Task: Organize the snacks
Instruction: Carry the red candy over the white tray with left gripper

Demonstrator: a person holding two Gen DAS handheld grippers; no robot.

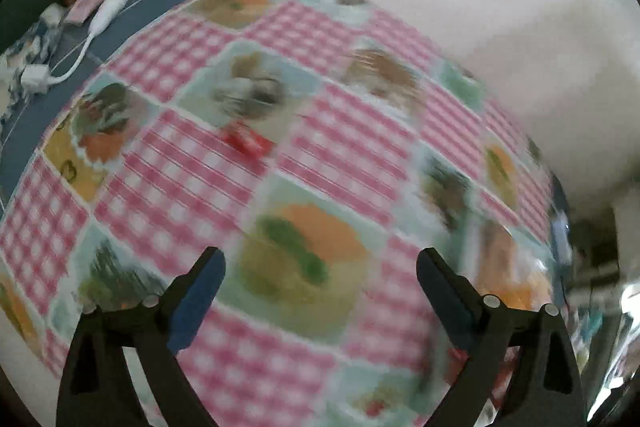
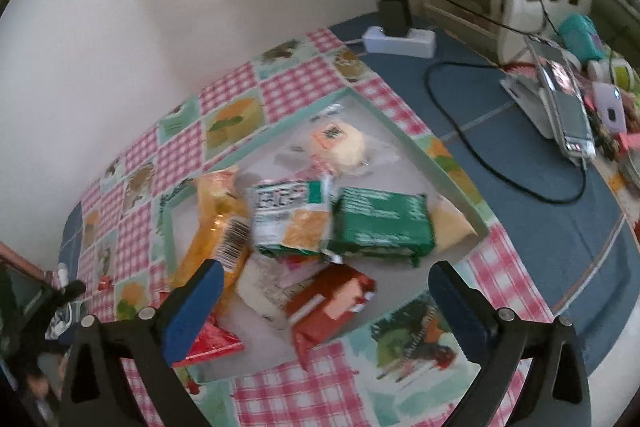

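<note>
Wide-open, empty right tongs (image 2: 322,291) over heaped snack packets (image 2: 320,223) (green, orange, red) in mint-rimmed tray (image 2: 436,163); left tongs (image 1: 320,277) likewise.

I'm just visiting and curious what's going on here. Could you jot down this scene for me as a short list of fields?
Setting: table with a pink checked cloth
Tray: shallow, mint-rimmed, holding a pile of snacks
In the tray: green packet, orange packet, red-brown packet, clear-wrapped bun
Left on the cloth: one small red snack, blurred
Left gripper: jaws open, empty, above the cloth
Right gripper: jaws open, empty, above the tray
Background: white power strip
</note>
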